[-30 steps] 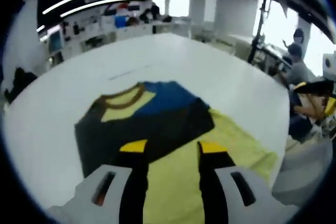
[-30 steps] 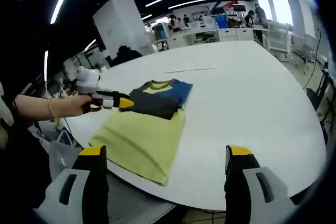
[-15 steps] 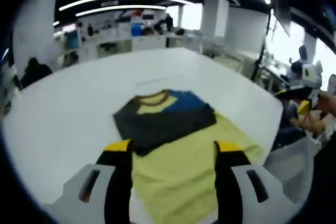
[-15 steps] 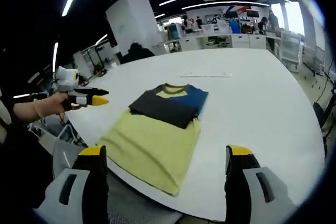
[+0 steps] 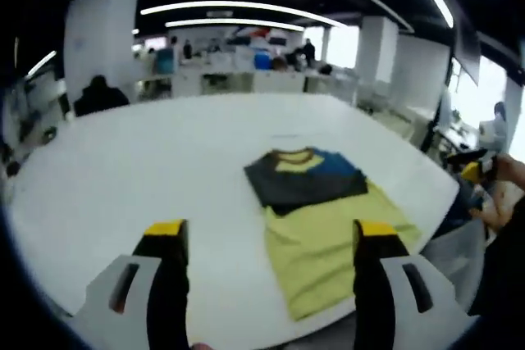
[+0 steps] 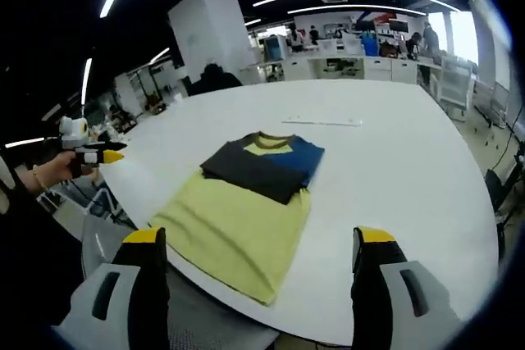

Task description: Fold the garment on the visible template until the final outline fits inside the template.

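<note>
A T-shirt lies flat on the white table [image 6: 402, 161], its yellow body [image 6: 234, 231] toward the near edge and its dark and blue upper part [image 6: 262, 161] folded over with a yellow neck patch. In the left gripper view the same shirt [image 5: 324, 202] lies to the right of centre. My left gripper [image 5: 267, 231] is open above the table with nothing between its fingers; it also appears small at the far left of the right gripper view as the left gripper [image 6: 102, 155], held in a hand. My right gripper [image 6: 258, 239] is open and held back from the table's near edge.
A thin pale strip [image 6: 321, 121] lies on the table beyond the shirt. Desks, screens and people fill the office behind. A grey chair [image 6: 115, 243] stands at the table's near edge. A person's hand with a yellow-tipped tool [image 5: 480, 171] shows at the right.
My left gripper has pulled back and to the left, away from the shirt, which now sits further off. The right gripper has stayed nearly still. The shirt has not moved.
</note>
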